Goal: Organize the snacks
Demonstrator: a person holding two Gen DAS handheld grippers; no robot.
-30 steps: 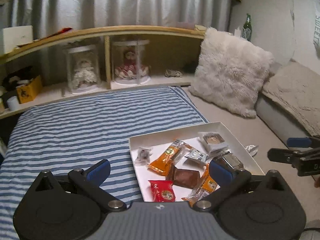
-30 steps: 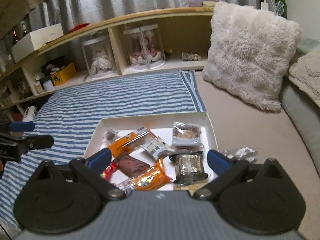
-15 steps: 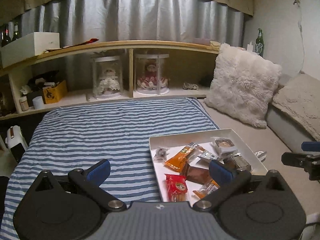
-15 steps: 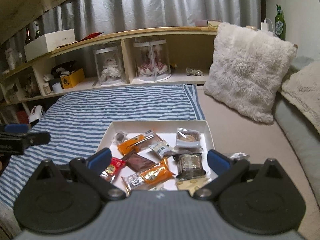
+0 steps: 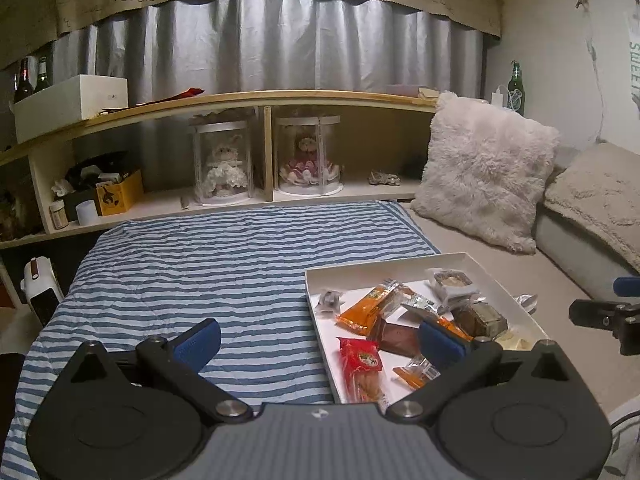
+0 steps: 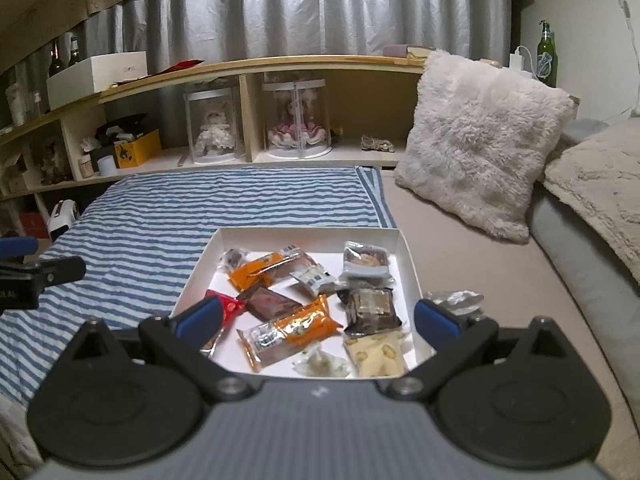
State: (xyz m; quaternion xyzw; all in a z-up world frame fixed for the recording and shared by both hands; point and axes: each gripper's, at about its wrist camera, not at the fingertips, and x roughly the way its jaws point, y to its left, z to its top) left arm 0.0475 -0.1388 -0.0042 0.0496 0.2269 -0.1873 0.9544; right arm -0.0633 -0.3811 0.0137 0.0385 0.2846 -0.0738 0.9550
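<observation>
Nearest, the right gripper [image 6: 316, 322] hangs above the near edge of a white tray [image 6: 408, 254], its blue-tipped fingers [image 6: 199, 314] spread wide and holding nothing. The left gripper [image 5: 320, 338] hovers over the striped blanket [image 5: 200, 264] at the tray's left side, fingers likewise released and empty. The tray rests on the bed, partly on the blanket, and holds the snacks: a red packet [image 5: 361, 360], a brown bar [image 6: 272, 304], orange wrappers [image 6: 308, 322], a dark wrapped cake [image 6: 370, 310]. One crumpled silver wrapper [image 6: 456, 300] lies just outside its right wall. Farther back a fluffy pillow [image 6: 480, 148] leans by the shelf [image 6: 256, 66], where two dolls [image 6: 296, 124] stand in clear cases.
</observation>
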